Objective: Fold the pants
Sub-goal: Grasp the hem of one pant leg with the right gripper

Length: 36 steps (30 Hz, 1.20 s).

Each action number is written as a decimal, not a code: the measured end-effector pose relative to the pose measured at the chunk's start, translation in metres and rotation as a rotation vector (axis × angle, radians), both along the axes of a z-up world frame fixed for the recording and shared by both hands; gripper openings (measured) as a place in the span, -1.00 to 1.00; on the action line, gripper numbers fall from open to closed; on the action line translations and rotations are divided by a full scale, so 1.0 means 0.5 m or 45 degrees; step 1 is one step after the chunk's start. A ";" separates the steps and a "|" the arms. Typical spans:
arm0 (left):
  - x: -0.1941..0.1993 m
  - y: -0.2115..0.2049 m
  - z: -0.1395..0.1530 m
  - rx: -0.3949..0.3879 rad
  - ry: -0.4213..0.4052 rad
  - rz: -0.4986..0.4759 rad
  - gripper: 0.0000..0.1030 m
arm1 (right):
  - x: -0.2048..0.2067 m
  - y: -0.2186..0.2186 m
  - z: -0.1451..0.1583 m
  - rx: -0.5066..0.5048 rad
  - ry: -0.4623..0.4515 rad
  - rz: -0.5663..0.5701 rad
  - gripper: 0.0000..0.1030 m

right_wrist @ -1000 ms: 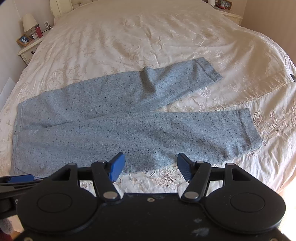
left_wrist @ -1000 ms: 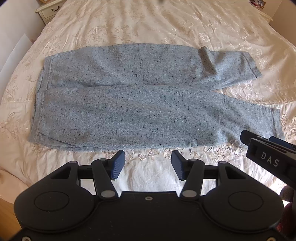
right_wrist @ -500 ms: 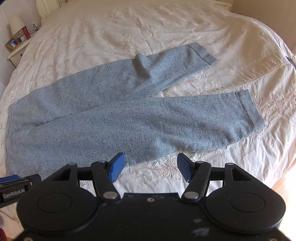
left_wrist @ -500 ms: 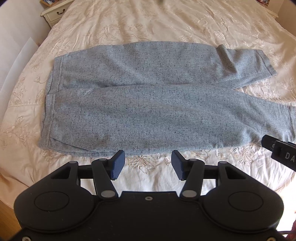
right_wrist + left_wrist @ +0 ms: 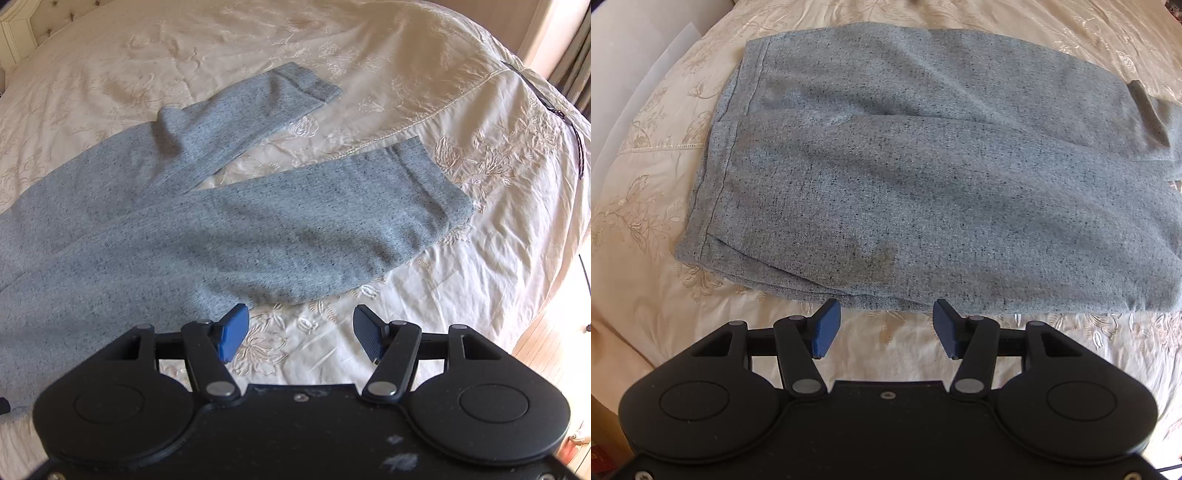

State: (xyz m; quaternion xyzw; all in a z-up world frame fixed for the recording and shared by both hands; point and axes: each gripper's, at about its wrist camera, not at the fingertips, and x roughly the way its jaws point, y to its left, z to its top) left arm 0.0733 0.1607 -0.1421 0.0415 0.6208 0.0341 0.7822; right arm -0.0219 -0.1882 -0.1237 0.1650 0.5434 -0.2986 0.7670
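Note:
Grey speckled pants (image 5: 905,177) lie flat on the bed, waistband to the left, legs stretching right. In the left wrist view my left gripper (image 5: 884,332) hovers open just short of the pants' near edge, close to the waist end. The right wrist view shows both legs (image 5: 258,229) splayed apart, the far leg's cuff (image 5: 314,83) up the bed and the near leg's cuff (image 5: 439,192) to the right. My right gripper (image 5: 301,338) stands open over the bedspread, just in front of the near leg's lower edge. Neither gripper touches the cloth.
A cream embroidered bedspread (image 5: 461,110) covers the bed. The bed's right edge drops to a wooden floor (image 5: 546,332). A white headboard corner (image 5: 14,33) shows at the far left. A pale wall (image 5: 635,44) borders the bed on the left.
Both grippers have dropped lower and closer to the pants. The left one shifted toward the waist end, the right one toward the near leg's cuff end. The pants have not moved.

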 end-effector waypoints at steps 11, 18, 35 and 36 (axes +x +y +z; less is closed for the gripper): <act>0.032 -0.097 -0.021 0.047 -0.007 -0.045 0.15 | 0.000 -0.181 -0.071 0.026 0.027 -0.109 0.28; 0.025 -0.167 -0.033 0.017 0.083 0.018 0.15 | 0.005 -0.283 -0.139 0.119 0.067 -0.174 0.29; -0.003 -0.182 -0.097 -0.029 0.140 0.151 0.15 | -0.008 -0.365 -0.219 0.264 0.056 -0.254 0.29; -0.005 -0.178 -0.102 -0.034 0.142 0.166 0.15 | -0.016 -0.368 -0.220 0.266 0.060 -0.274 0.29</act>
